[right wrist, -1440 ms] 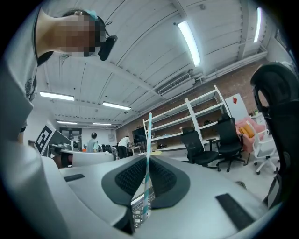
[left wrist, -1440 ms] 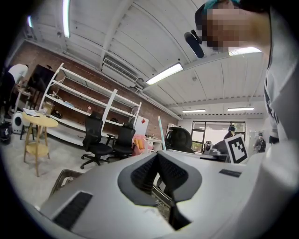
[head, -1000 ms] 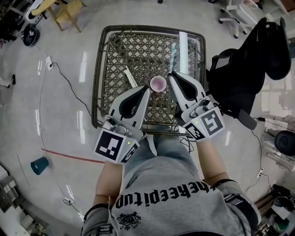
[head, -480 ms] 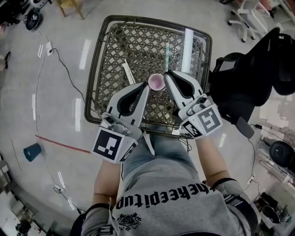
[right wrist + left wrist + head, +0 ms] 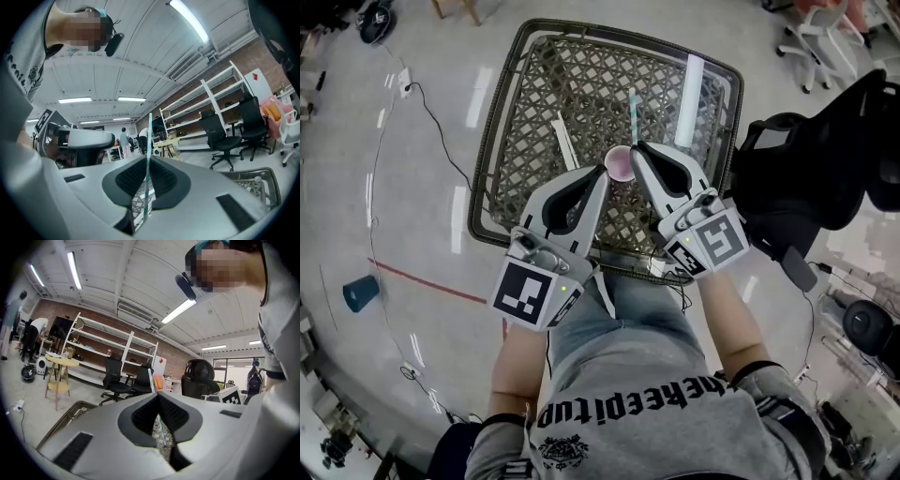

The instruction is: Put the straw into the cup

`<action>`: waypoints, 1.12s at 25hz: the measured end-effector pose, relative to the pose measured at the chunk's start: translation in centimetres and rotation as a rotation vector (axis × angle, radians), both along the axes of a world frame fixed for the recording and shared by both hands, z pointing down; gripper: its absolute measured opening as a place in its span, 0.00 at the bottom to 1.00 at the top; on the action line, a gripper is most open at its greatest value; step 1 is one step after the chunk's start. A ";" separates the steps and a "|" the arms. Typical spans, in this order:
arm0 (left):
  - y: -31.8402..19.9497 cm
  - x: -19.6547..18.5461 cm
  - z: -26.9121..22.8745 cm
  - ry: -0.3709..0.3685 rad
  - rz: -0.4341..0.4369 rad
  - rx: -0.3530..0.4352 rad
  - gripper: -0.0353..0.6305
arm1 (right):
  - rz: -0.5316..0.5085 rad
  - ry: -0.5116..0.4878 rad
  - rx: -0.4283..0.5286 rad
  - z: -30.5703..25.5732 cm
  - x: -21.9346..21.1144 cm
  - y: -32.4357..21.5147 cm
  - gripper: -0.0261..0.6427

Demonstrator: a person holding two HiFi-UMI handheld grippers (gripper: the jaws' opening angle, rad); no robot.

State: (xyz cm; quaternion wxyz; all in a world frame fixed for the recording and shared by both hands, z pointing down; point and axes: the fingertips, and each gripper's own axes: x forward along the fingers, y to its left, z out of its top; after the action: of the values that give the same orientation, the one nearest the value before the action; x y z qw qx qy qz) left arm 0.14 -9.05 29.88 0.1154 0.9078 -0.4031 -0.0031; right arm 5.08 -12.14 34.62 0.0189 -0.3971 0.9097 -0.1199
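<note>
A pink cup [image 5: 619, 165] stands on the lattice-topped table [image 5: 534, 178], between the tips of my two grippers. My right gripper [image 5: 639, 148] is shut on a thin teal straw [image 5: 632, 105]. The straw stands upright, and its upper part rises past the cup's far right rim. In the right gripper view the straw [image 5: 149, 140] runs up through the closed jaws of the right gripper [image 5: 147, 159]. My left gripper [image 5: 602, 172] is shut beside the cup's left rim, and I see nothing in it. In the left gripper view the straw [image 5: 151, 378] shows beyond the left gripper [image 5: 157, 395]; the cup is hidden there.
A white paper strip [image 5: 565, 141] lies on the table left of the cup. A black office chair [image 5: 811, 178] stands close on the right. Cables [image 5: 403, 122] run over the floor on the left, near a teal cup [image 5: 360, 292].
The right gripper has carried the straw a little leftward, closer to the cup. The view has shifted, so the table sits higher in frame. The left gripper stays beside the cup.
</note>
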 end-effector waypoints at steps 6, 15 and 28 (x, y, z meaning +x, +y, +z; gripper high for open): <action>-0.1 -0.3 1.3 0.006 -0.024 -0.014 0.12 | -0.014 0.008 -0.018 1.9 -0.4 -0.1 0.11; 0.4 -0.7 3.4 0.006 -0.041 -0.043 0.12 | 0.006 -0.002 -0.016 4.1 -0.6 -0.6 0.11; 0.6 -0.5 5.5 0.003 -0.046 -0.061 0.12 | 0.048 0.011 -0.016 7.7 -0.2 -1.0 0.11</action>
State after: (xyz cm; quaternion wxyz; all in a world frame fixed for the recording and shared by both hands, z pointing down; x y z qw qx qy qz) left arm -0.38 -8.45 35.36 0.1438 0.8944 -0.4234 0.0052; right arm 4.83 -13.12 42.36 0.0136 -0.4198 0.8989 -0.1246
